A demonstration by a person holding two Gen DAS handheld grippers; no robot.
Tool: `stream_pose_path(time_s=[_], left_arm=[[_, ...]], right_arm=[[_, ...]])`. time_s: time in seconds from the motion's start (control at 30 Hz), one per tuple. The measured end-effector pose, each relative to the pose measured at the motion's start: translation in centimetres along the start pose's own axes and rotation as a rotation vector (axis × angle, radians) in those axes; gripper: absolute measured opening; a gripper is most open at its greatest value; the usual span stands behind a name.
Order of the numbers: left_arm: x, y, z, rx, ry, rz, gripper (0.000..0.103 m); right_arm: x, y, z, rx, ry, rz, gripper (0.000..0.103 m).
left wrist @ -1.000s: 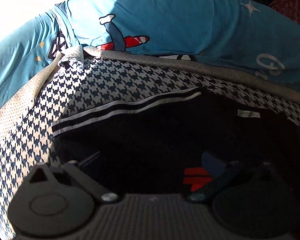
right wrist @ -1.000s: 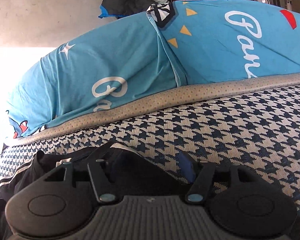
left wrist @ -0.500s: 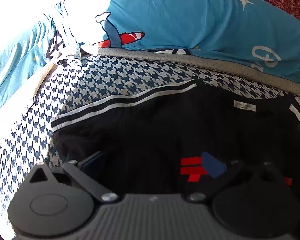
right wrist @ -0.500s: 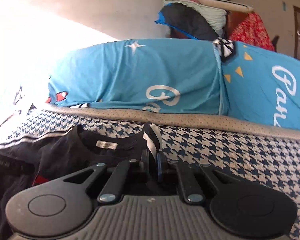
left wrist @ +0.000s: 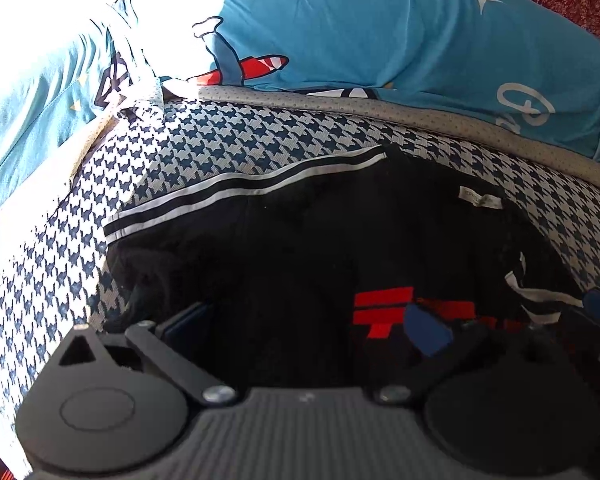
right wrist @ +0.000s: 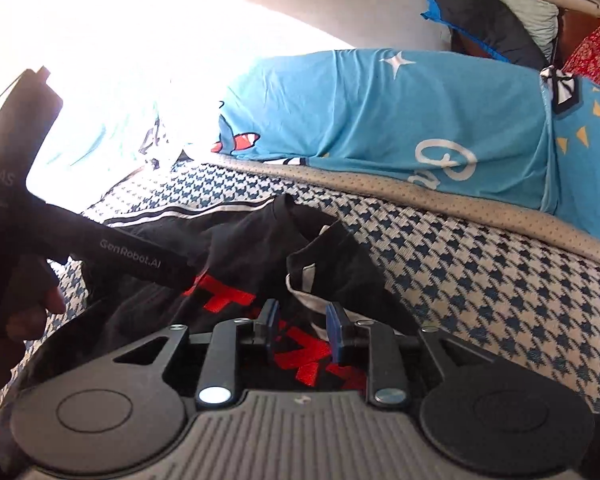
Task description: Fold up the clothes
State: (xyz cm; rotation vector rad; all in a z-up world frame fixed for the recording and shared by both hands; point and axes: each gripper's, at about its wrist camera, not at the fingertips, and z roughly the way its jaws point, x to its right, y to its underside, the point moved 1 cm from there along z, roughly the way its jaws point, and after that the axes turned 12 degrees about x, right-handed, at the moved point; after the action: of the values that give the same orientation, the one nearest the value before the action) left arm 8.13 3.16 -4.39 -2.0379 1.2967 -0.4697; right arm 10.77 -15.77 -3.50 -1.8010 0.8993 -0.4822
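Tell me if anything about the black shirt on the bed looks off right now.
The black shirt is bunched, not flat: its striped sleeve has flopped over the red print. The right gripper is opening with nothing pinched.

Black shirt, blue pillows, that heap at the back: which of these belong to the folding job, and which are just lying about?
Part of the job:
- black shirt with red print
- right gripper, jaws opening, nothing pinched
- left gripper, wide open over the shirt

Just lying about:
- blue pillows
- checked bedcover
- heap of bedding at the back
- red patterned cloth
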Motion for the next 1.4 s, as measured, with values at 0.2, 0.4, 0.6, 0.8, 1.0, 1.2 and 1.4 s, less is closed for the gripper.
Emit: stream_pose_path(time_s=[0.2, 0.4, 0.6, 0.8, 1.0, 1.2, 1.4], left_arm=[[-0.2, 0.0, -0.2, -0.003, 0.003, -0.006, 0.103], [-0.4, -0.1, 0.0, -0.015, 0.0, -0.016, 0.103], [-0.5, -0.1, -0.1, -0.019, 0.0, -0.015, 0.103], [-0.6, 0.0, -0.2, -0.021, -0.005, -0.019, 0.103], [-0.7, -0.1, -0.1, -0.021, -0.008, -0.021, 0.103], [-0.5, 0.0, 0.1, -0.024, -0.011, -0.014, 0.103], [-0.3, -0.2, 0.7, -0.031, -0.003, -0.012, 0.103]], right_arm=[[2.7, -0.3, -0.9, 0.031, 0.164, 0.016, 0.039], [3.8, 1.2, 0.2, -0.027, 0.184, 0.04, 0.053], [3.8, 2.1, 1.2, -0.047, 0.223, 0.047, 0.054], [3.0, 2.4, 1.1, -0.046, 0.211, 0.003, 0.025], [2.8, 1.7, 0.2, -0.008, 0.239, -0.019, 0.018], [4.2, 0.2, -1.4, 0.104, 0.37, 0.036, 0.018], [6.5, -0.2, -2.4, 0.167, 0.544, 0.081, 0.016]])
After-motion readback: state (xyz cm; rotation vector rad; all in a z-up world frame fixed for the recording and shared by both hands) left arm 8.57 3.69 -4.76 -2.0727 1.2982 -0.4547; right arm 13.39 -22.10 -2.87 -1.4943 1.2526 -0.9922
